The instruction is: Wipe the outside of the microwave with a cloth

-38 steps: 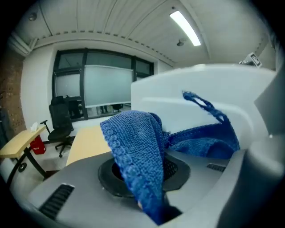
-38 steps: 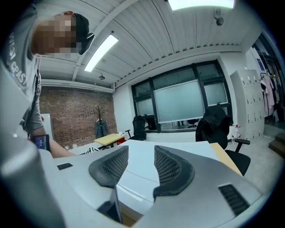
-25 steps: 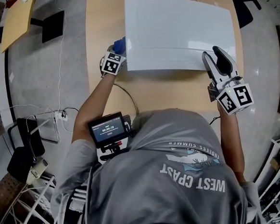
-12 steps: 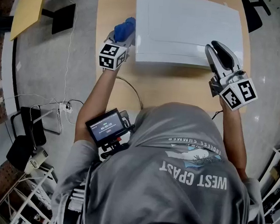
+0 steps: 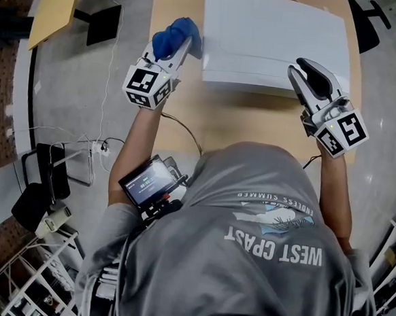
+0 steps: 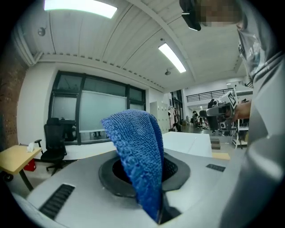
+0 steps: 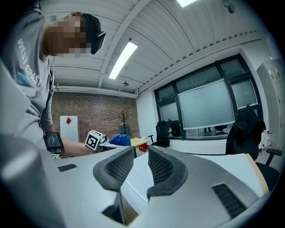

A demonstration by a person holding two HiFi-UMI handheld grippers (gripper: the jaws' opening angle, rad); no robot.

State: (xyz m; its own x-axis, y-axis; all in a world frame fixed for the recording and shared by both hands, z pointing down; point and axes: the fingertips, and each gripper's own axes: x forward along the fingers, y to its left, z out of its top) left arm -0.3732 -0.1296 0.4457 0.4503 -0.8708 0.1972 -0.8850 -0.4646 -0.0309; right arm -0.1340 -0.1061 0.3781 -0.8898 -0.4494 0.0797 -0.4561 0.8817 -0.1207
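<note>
Microwave (image 5: 276, 37), a white box seen from above, is sitting on the wooden table (image 5: 255, 124) straight ahead of the person, taking up the far part of the tabletop. The left gripper (image 5: 181, 45) is pinching a blue cloth (image 5: 173, 37) between its jaws. In the left gripper view the cloth (image 6: 138, 151) is bulging up above the pads and running down into the narrow gap where they are pressing on it. From the head view the cloth is lying right beside the left edge of the microwave's top, near the front corner, though contact cannot be made out. The right gripper (image 5: 304, 68) is hovering by the microwave's front right corner. Its jaws have just been closing and are now standing a narrow slit apart, gripping nothing, with only the white top showing through the gap.
</note>
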